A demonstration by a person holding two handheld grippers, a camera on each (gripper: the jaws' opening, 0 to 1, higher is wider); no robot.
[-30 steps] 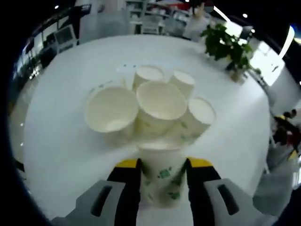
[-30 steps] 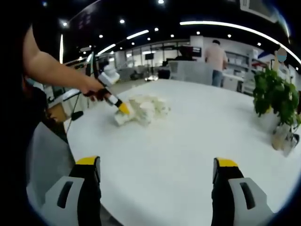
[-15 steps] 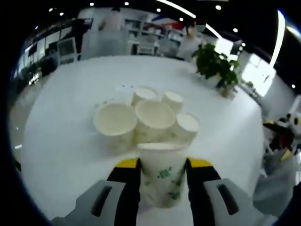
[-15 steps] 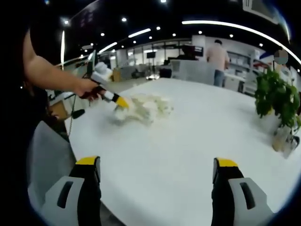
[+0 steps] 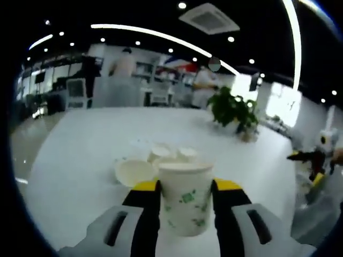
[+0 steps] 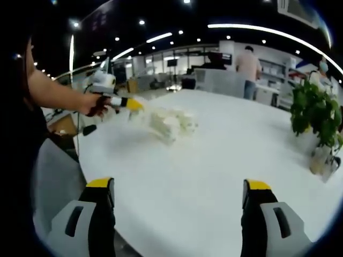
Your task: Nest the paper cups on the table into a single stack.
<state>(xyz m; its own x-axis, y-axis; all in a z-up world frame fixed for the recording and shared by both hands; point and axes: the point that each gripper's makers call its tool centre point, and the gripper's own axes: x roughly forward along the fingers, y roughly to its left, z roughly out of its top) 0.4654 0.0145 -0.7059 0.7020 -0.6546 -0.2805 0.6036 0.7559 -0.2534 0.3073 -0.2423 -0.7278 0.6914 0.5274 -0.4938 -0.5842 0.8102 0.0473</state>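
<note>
My left gripper (image 5: 185, 188) is shut on a white paper cup (image 5: 185, 197) with green leaf prints, held upright above the white table (image 5: 80, 160). Behind it, several more paper cups (image 5: 153, 163) cluster together, one lying with its mouth toward me (image 5: 134, 172). In the right gripper view that cluster of cups (image 6: 169, 122) sits far off at the table's left part, with the left gripper (image 6: 128, 104) and the held cup raised beside it in a person's hand. My right gripper (image 6: 179, 187) stands open with nothing between its jaws, low over the near table (image 6: 214, 160).
A potted green plant (image 5: 233, 110) (image 6: 316, 115) stands at the table's far right edge. People stand by shelves (image 6: 247, 64) beyond the table. Bare table surface lies between my right gripper and the cups.
The left gripper has lifted and tipped back with the cup, so the cluster sits lower and smaller in its view. The right gripper has stayed still.
</note>
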